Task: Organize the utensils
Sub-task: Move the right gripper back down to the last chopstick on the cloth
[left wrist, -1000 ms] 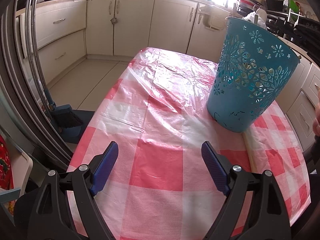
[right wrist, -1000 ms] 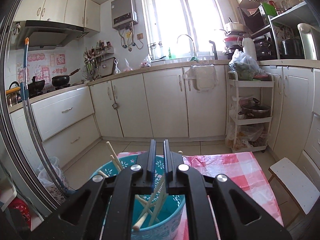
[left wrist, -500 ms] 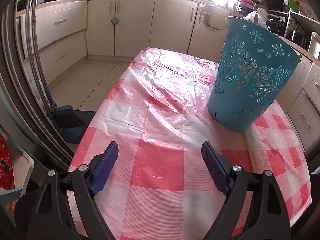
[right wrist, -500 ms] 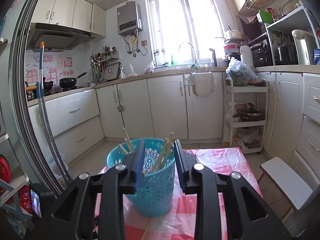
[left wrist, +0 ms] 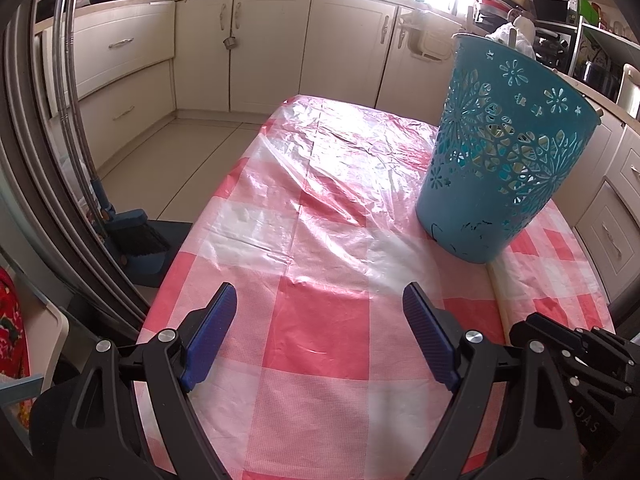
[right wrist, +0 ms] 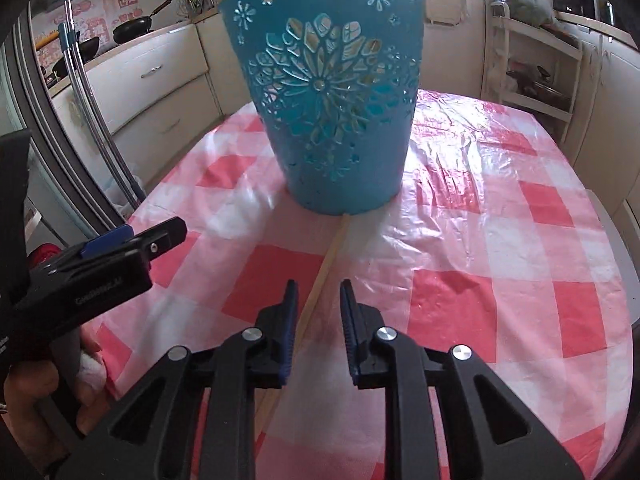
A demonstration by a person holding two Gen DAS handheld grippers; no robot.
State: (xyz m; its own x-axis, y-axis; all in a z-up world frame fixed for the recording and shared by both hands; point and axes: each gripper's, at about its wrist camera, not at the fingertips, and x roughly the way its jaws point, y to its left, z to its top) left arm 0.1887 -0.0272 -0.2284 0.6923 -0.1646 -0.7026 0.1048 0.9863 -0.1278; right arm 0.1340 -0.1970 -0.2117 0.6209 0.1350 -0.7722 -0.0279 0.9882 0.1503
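A teal cut-out basket (left wrist: 500,152) stands upright on the pink checked table (left wrist: 320,320); it also shows in the right wrist view (right wrist: 336,92). A pale wooden chopstick (right wrist: 320,280) lies flat on the cloth, running from the basket's base toward my right gripper (right wrist: 318,298). That gripper is low over the near part of the chopstick, jaws partly open, holding nothing. My left gripper (left wrist: 320,300) is wide open and empty above the cloth, left of the basket. It appears in the right wrist view (right wrist: 132,244) at the left. Pale sticks show through the basket's holes.
The table (right wrist: 520,240) is oval with edges close on both sides. A mop handle (left wrist: 76,120) and brush stand at the left. Kitchen cabinets (left wrist: 272,48) ring the room. A white rack (right wrist: 536,72) stands behind right.
My right gripper came down from above the basket's rim to table level in front of it and opened slightly. It now shows at the left view's lower right. The left gripper stayed still.
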